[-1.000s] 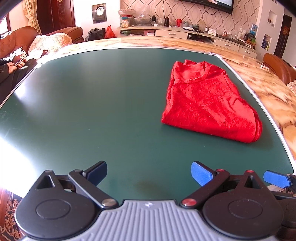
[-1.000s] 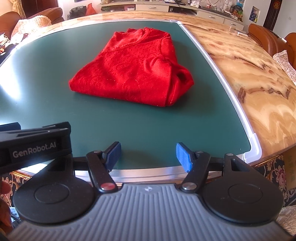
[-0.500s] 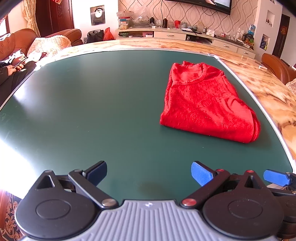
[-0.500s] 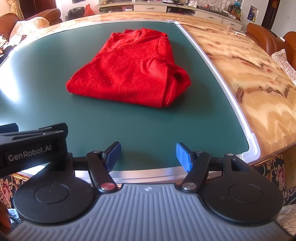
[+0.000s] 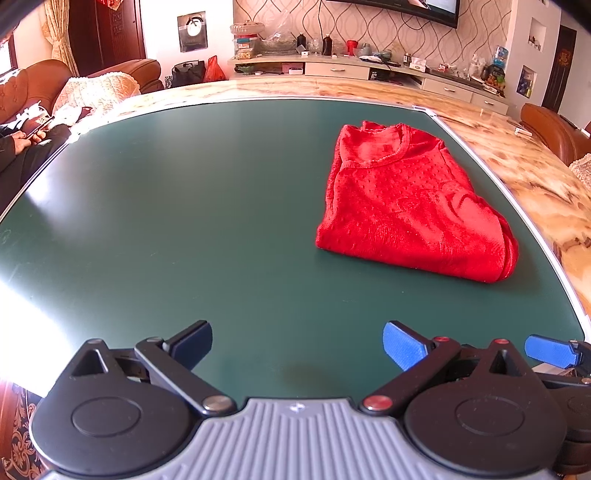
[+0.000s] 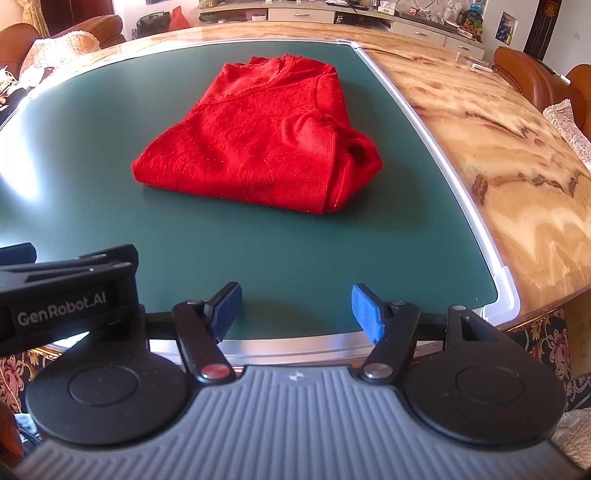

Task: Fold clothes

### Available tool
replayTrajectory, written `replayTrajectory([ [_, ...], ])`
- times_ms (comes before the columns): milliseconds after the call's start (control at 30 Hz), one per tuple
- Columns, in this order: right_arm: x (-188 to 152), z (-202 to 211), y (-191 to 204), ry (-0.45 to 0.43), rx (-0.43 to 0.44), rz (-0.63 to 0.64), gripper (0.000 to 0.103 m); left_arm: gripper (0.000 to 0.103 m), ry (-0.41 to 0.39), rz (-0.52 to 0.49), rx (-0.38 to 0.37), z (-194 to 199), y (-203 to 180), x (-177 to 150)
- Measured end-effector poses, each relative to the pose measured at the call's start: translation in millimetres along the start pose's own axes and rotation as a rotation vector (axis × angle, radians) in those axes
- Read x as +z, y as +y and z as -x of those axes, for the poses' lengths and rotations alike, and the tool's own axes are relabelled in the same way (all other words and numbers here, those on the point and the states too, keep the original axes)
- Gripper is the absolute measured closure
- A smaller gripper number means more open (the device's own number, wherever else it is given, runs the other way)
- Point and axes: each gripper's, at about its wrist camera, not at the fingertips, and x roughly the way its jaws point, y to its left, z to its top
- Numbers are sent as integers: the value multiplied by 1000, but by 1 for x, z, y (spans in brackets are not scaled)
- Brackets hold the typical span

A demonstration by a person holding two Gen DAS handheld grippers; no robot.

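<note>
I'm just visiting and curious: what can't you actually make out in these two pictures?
- Red garment, both views: inner layers and sleeves hidden by its own folds.
- Seated person, left wrist view: cut off by the left edge.
- Shelf clutter, left wrist view: too small to identify.

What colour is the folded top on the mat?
Red top, dotted texture; clearest in the right wrist view.

no visible change since before

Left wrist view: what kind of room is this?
Most likely a home living room: a brown sofa, a long TV cabinet cluttered with bottles, and a wall-mounted TV above it, behind the marble-topped table.
</note>
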Motion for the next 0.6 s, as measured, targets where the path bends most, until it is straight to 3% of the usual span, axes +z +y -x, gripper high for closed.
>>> replayTrajectory([
  [600,2,-3,4,9,-11,20,29,0,9,-1,-3,-1,1,0],
])
